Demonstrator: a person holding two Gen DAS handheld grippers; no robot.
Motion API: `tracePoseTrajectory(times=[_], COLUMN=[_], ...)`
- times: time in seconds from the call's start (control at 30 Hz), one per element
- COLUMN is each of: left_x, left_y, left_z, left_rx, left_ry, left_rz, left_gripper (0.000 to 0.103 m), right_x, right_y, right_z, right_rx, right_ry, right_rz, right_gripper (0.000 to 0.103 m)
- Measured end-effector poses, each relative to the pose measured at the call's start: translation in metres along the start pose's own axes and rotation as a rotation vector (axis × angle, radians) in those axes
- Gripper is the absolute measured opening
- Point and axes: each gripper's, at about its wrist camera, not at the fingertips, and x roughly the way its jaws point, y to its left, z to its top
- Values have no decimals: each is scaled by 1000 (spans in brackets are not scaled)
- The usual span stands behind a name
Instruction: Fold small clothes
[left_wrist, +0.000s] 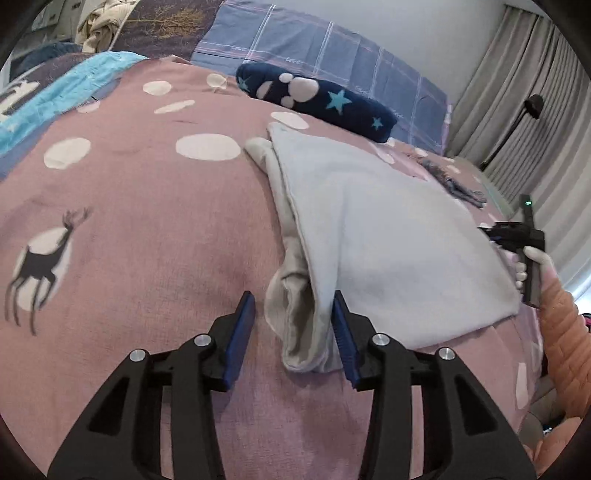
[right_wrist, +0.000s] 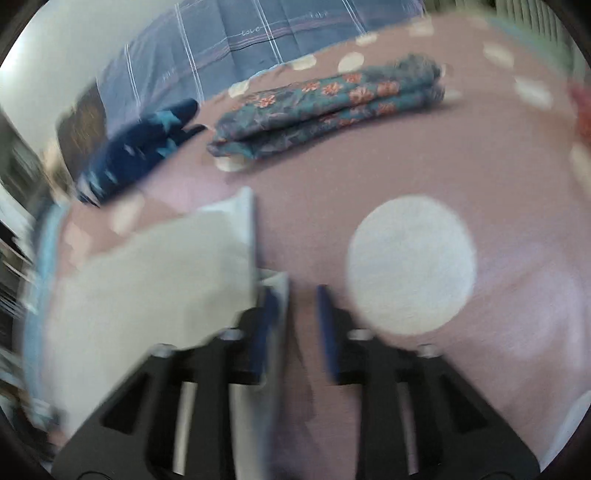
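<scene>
Left gripper (left_wrist: 293, 325) stands apart around the grey garment (left_wrist: 388, 243) near the bedspread (left_wrist: 147, 192) front edge; right gripper (right_wrist: 293, 314) nearly together, empty. Square the fold first.

Right wrist view motion-blurred; pale garment (right_wrist: 155, 266) edges under the right claw (right_wrist: 295, 306) indistinct

This is a bedroom in a home. A bed (left_wrist: 155, 236) with a pink deer-and-dot cover fills the view, a blue checked pillow (left_wrist: 332, 55) lies at its head, and long grey curtains (left_wrist: 535, 110) hang beside it.
</scene>
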Motion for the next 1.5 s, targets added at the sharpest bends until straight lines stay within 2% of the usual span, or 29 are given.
tracePoseTrajectory(times=[0.07, 0.1, 0.13, 0.17, 0.23, 0.33, 0.47, 0.57, 0.63, 0.77, 0.83, 0.87, 0.9, 0.93, 0.97, 1.0, 1.07, 1.2, 1.33, 1.4, 1.47, 1.5], left_x=[-3, -7, -11, -15, -25, -38, -45, -23, -4, 23, 32, 35, 39, 42, 45, 47, 50, 53, 57, 60, 64, 67], left_y=[2, 3, 4, 5, 7, -2, -36, -76, -107, -187, -218, -228, -236, -240, -243, -245, -242, -230, -255, -278, -298, -305], left_z=[1, 1, 0, 0, 0, 6, 18, 22, 15, -5, -14, -17, -20, -21, -22, -24, -25, -21, -25, -31, -35, -36], left_rx=[-5, -9, -13, -16, -27, -19, 52, 119, 183, 401, 497, 518, 523, 517, 510, 505, 484, 415, 496, 570, 628, 641], left_ry=[-5, -14, -26, -38, -62, -111, -151, -87, -23, 72, 97, 104, 113, 120, 123, 124, 129, 138, 155, 165, 168, 171], left_rz=[51, 78, 99, 110, 110, 30, -164, -270, -298, -371, -378, -383, -393, -397, -392, -383, -361, -327, -314, -326, -334, -336], left_gripper=[44, 44, 44, 44, 43, 43, 43, 43, 43, 43, 43, 43, 43, 43, 43, 43, 43, 43, 43, 44, 44, 44], right_x=[-13, -22, -32, -45, -69, -89, -100, -104, -103, -99, -104, -113, -120, -126, -133, -138, -135, -120, -97, -93, -91, -90], right_y=[6, 9, 12, 16, 21, 13, -24, -41, -43, -27, -20, -17, -14, -10, -3, 3, 2, -39, -58, -57, -47, -39], right_z=[-3, -5, -8, -19, -45, -79, -125, -140, -146, -153, -149, -144, -140, -136, -134, -133, -133, -136, -144, -145, -141, -140], right_rx=[20, 15, -2, -39, -119, -165, -72, -30, -26, -98, -85, -57, -51, -68, -111, -173, -218, -131, -74, -60, -49, -53], right_ry=[-49, -65, -82, -94, -100, -95, -61, -60, -52, 14, 7, -21, -45, -62, -79, -91, -76, -39, 43, 53, 61, 75], right_rz=[-97, -111, -85, -11, 87, 156, 187, 176, 185, 259, 394, 541, 631, 682, 682, 625, 541, 501, 456, 487, 618, 673], right_gripper=[18, 18, 18, 18, 24, 30, 29, 24, 22, 22, 22, 23, 25, 34, 37, 40, 40, 40, 40, 40, 39, 31])
